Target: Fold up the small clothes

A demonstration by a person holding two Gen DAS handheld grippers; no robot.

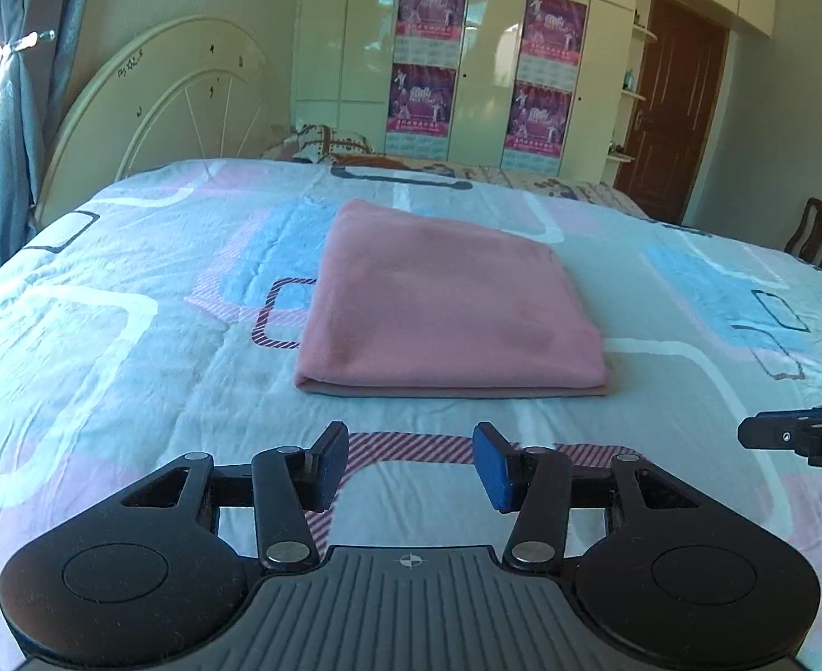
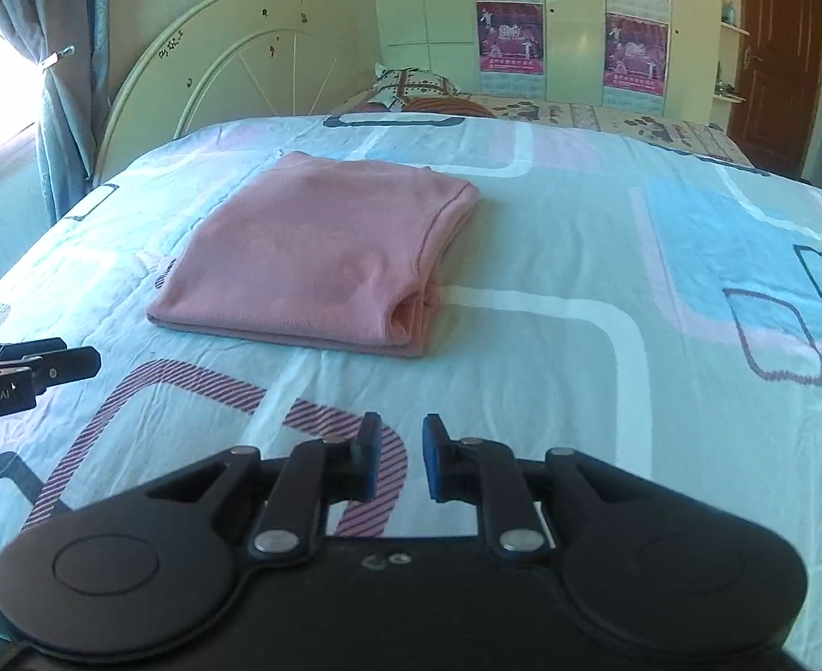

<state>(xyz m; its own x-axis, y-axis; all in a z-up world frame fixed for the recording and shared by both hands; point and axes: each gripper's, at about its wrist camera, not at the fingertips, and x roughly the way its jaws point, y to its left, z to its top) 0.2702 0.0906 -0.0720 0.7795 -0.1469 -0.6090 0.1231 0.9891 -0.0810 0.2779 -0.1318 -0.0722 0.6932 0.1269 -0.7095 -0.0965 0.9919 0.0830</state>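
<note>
A pink garment (image 1: 444, 302) lies folded into a neat rectangle on the patterned bedspread (image 1: 131, 302). In the right wrist view the same garment (image 2: 321, 263) sits ahead and to the left, its folded layers showing at the right edge. My left gripper (image 1: 411, 461) hovers over the bedspread just short of the garment's near edge, jaws open with nothing between them. My right gripper (image 2: 400, 458) is also back from the garment, its jaws a narrow gap apart and empty. Each gripper's tip shows at the edge of the other's view.
A rounded white headboard (image 1: 159, 106) stands at the far left, with a curtain (image 1: 14, 112) beside it. Pillows (image 1: 327, 145) lie at the bed's far end before a wardrobe with posters (image 1: 428, 56). A brown door (image 1: 674, 112) and a chair (image 1: 813, 235) are at the right.
</note>
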